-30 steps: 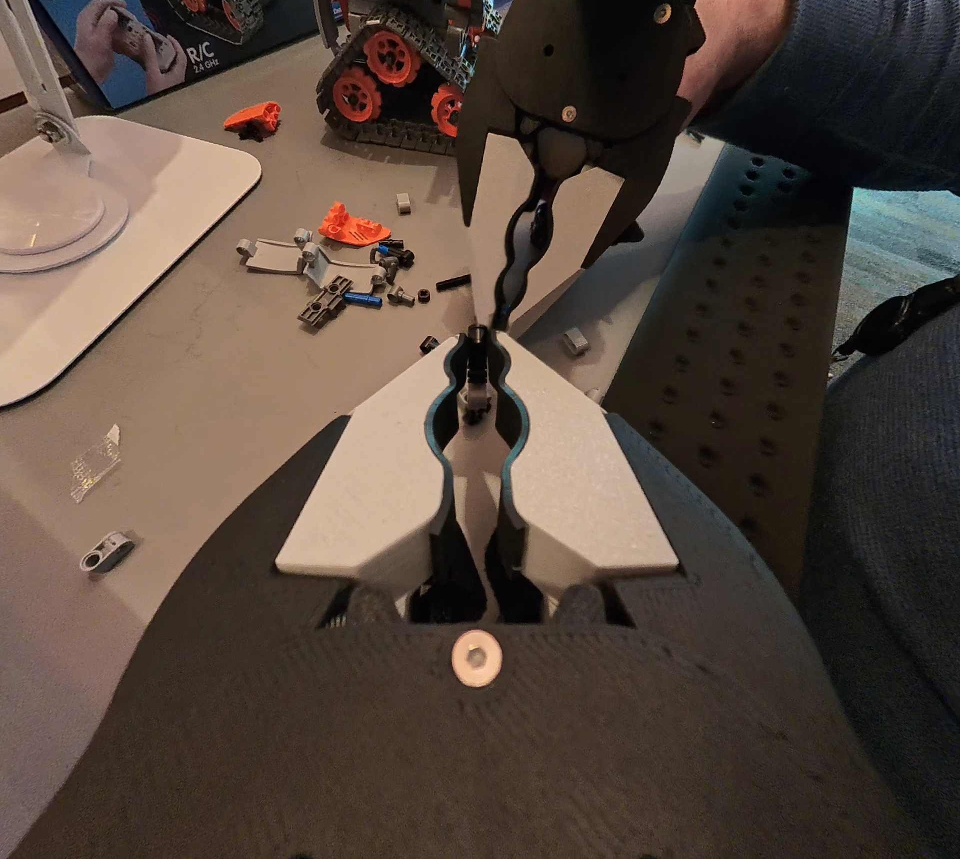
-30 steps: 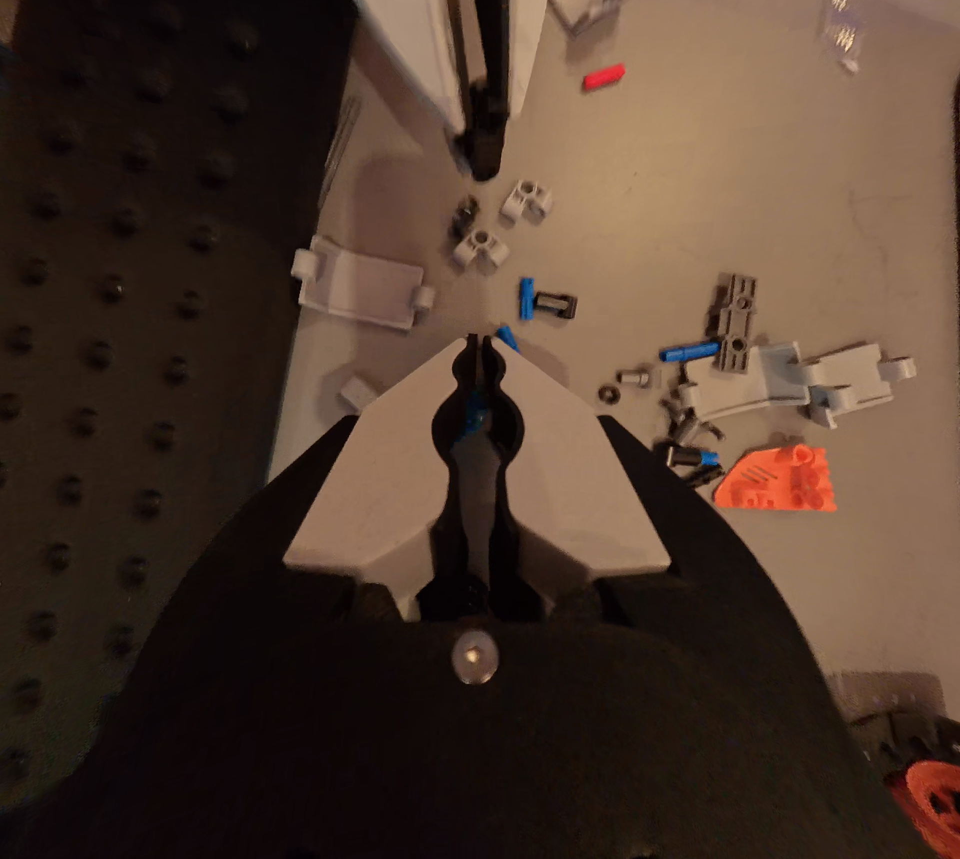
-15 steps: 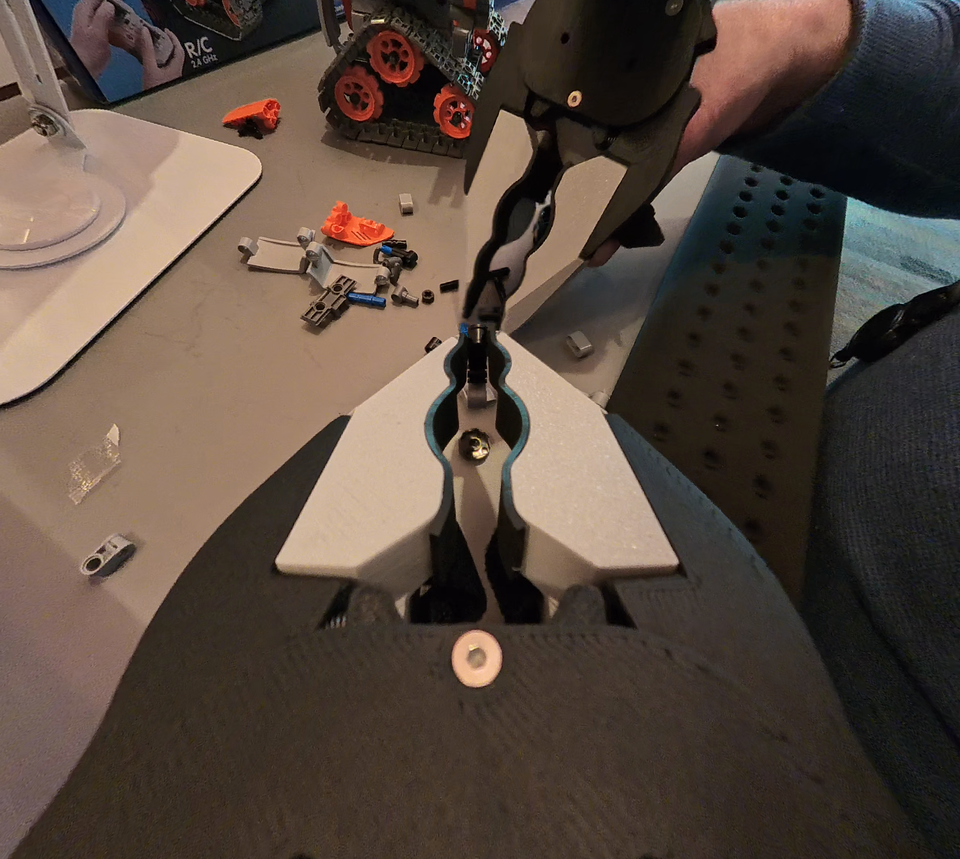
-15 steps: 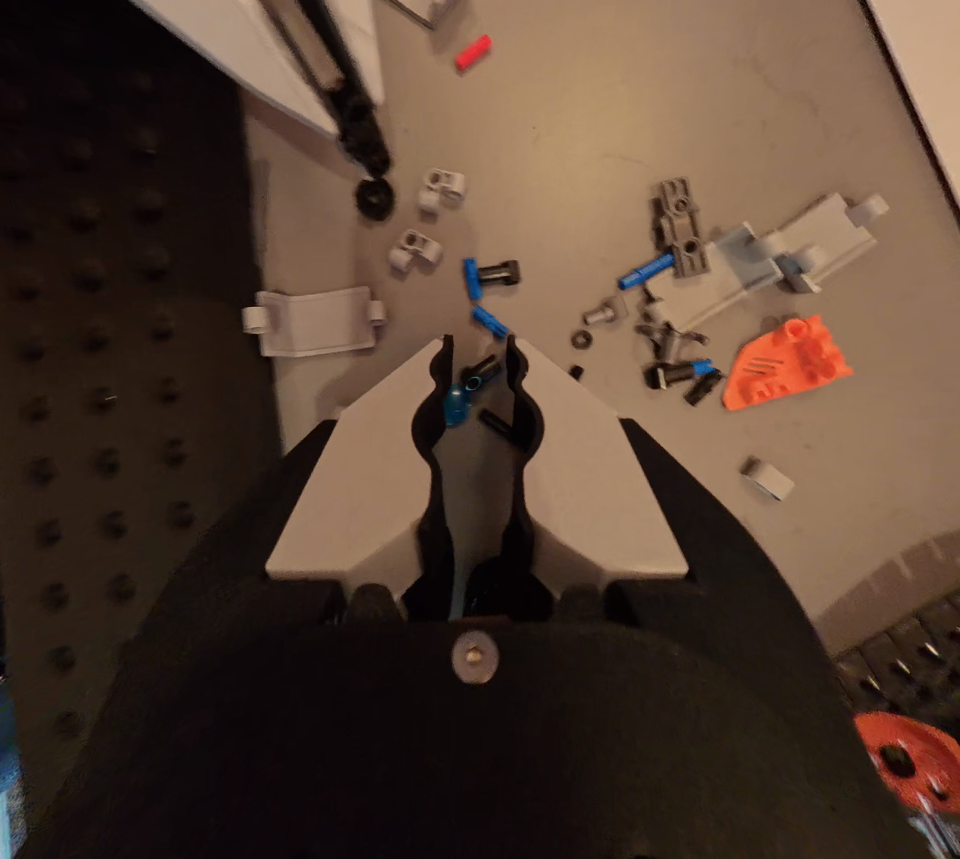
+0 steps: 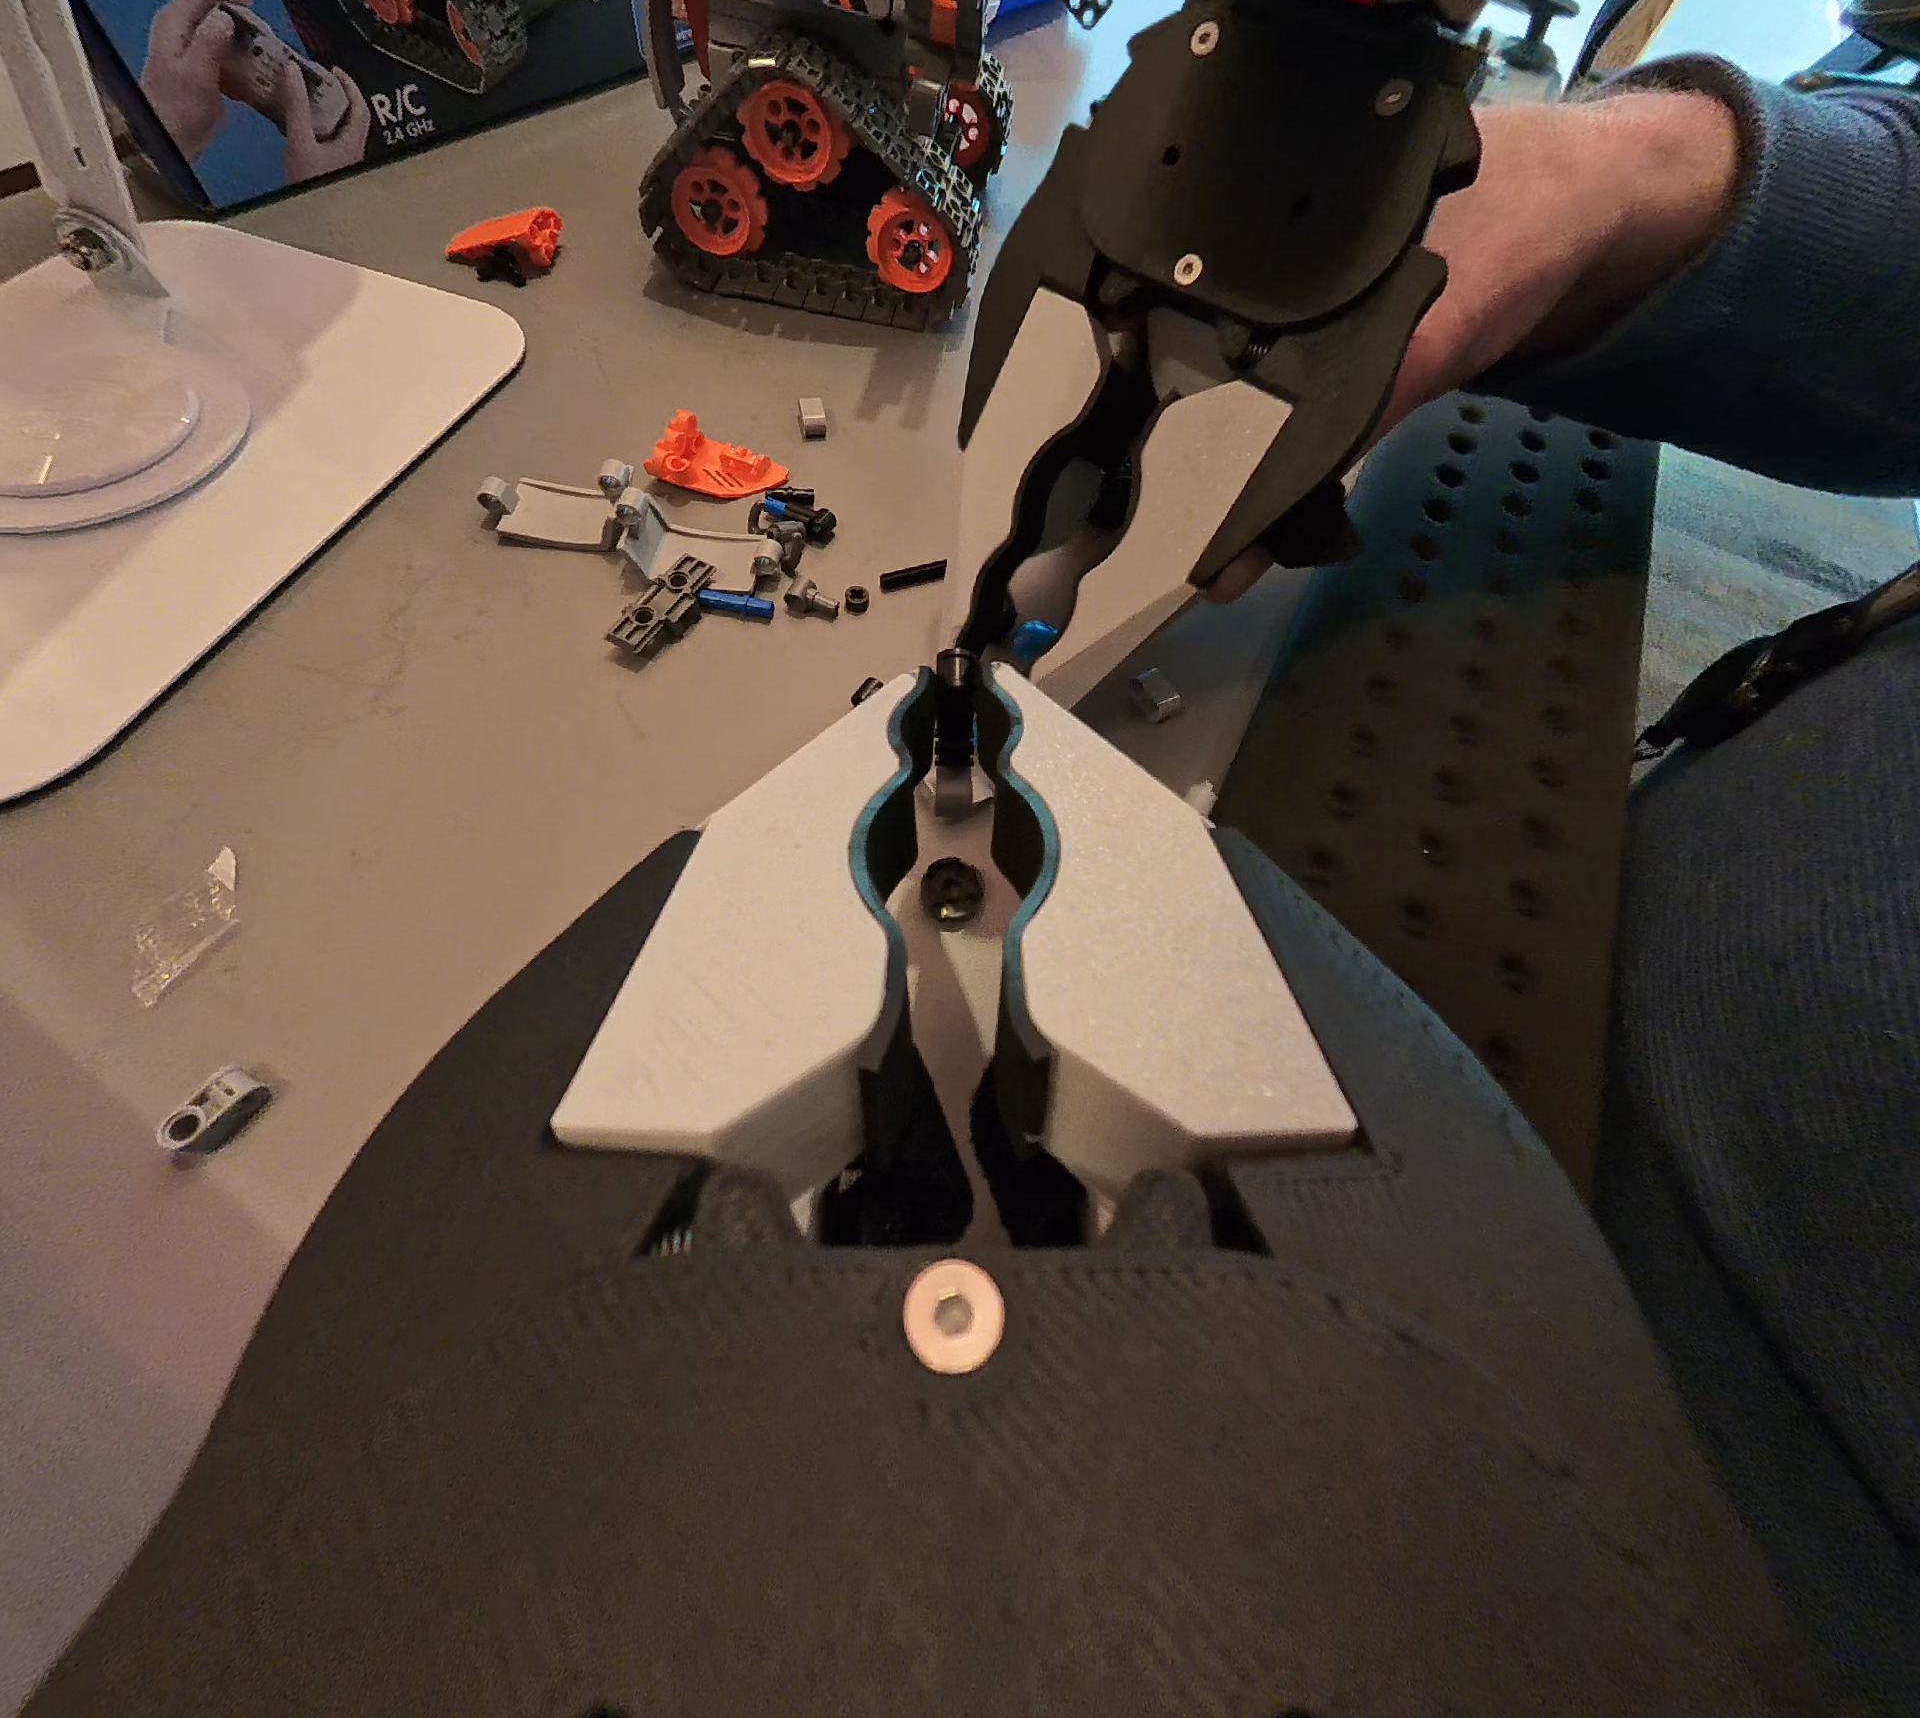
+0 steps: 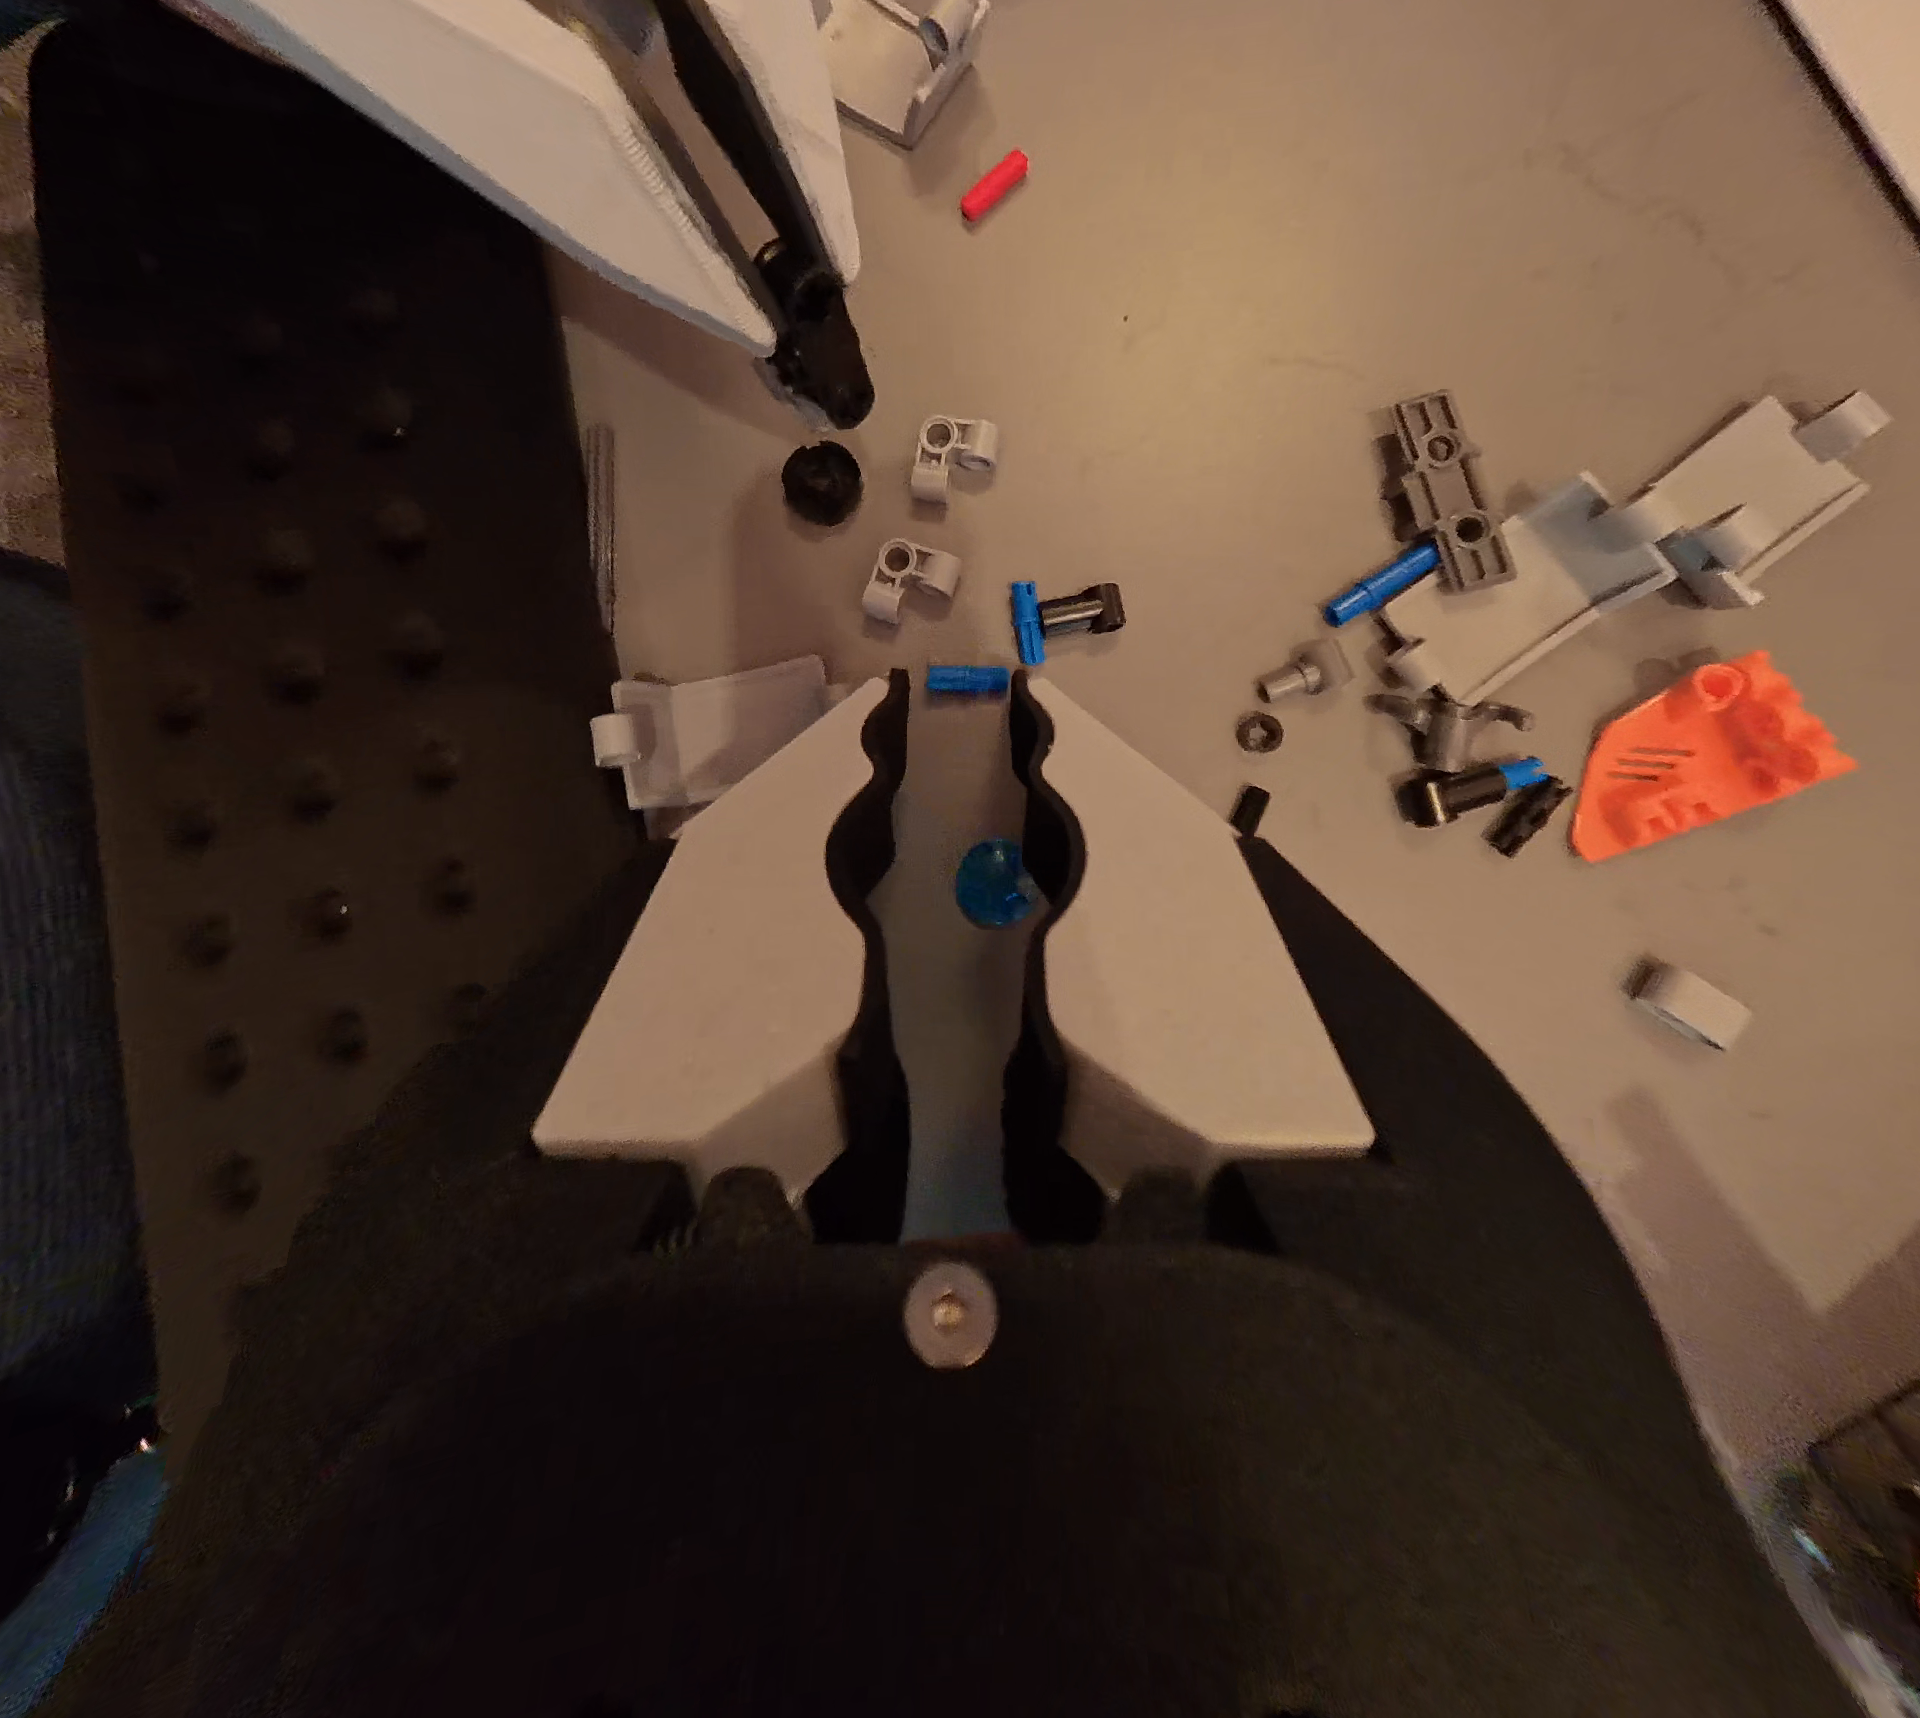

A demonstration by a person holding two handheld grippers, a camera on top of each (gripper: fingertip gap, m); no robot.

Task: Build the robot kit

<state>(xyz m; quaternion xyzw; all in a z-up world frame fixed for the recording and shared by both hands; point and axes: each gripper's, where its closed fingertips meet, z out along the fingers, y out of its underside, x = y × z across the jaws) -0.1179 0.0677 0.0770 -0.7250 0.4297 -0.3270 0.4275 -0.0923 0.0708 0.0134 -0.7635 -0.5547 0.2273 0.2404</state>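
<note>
Where the worktop (image 5: pixel 416 785) ends: its right edge runs just beside both tools; past it lies a dark perforated panel (image 5: pixel 1455 785), lower than the grey surface.
Left hand-held gripper (image 5: pixel 951 681): closed on a black pin (image 5: pixel 951 712) with a grey piece at its rear end; the pin points forward and sticks out past the tips, above the worktop near that right edge.
Right hand-held gripper (image 6: pixel 958 712): jaws parted, nothing clamped, pointing down at the worktop; a hand (image 5: pixel 1538 255) in a dark sleeve holds it.
Gap between tools: small; in the left wrist view the right tool's tips come down just beyond the pin's front end.
Blue pin (image 6: pixel 966 679): flat on the worktop, crosswise between the right tool's tips.
Blue disc (image 6: pixel 992 879): seen between the right tool's fingers, close to one; whether it rests on the worktop I cannot tell.
Black ring (image 6: pixel 821 479): on the worktop just below the left tool's tip, near the edge.
Loose parts: grey connectors (image 6: pixel 914 572), grey panels (image 5: pixel 623 525), an orange piece (image 5: pixel 717 463) and a red pin (image 6: pixel 994 185), scattered ahead and to the left.
Open room: bare worktop left of the left tool, up to a white base (image 5: pixel 312 421).
Far side: a tracked toy (image 5: pixel 821 141) and a box (image 5: pixel 260 6), well apart from the tools.
</note>
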